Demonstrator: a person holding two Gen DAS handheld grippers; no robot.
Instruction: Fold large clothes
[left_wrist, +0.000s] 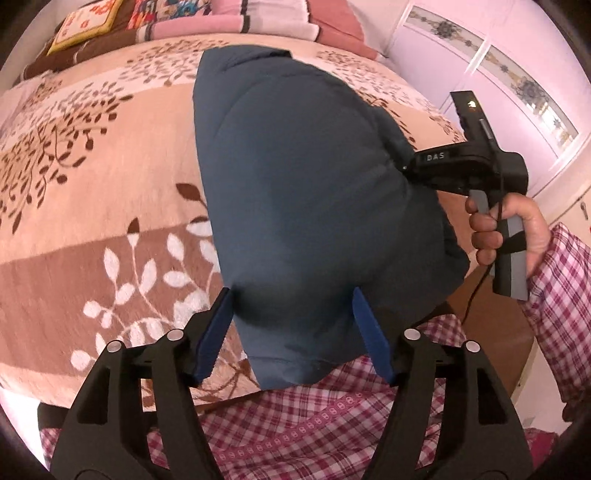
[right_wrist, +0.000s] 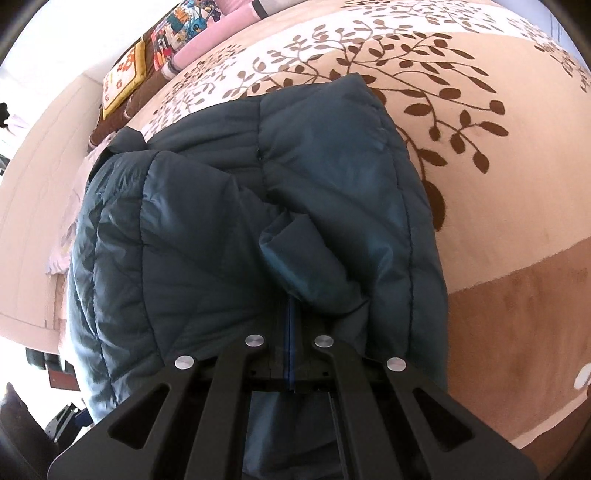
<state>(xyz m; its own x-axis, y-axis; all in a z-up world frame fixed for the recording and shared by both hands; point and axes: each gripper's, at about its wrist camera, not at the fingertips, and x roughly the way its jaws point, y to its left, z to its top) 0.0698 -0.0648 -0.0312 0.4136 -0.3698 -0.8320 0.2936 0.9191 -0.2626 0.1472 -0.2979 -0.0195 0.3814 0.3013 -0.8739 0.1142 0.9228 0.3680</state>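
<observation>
- Dark teal quilted puffer jacket (right_wrist: 258, 221) lies partly folded on the beige leaf-patterned fleece blanket (left_wrist: 92, 166), its near end hanging over the blanket's edge toward me.
- My left gripper (left_wrist: 291, 332) stands wide open astride that near hem, blue pads clear of the cloth.
- My right gripper (right_wrist: 291, 321) is pinched shut on a fold at the jacket's side.
- I judge one fold is being laid; next I must regrip the hem with the left and carry it across the jacket.
</observation>
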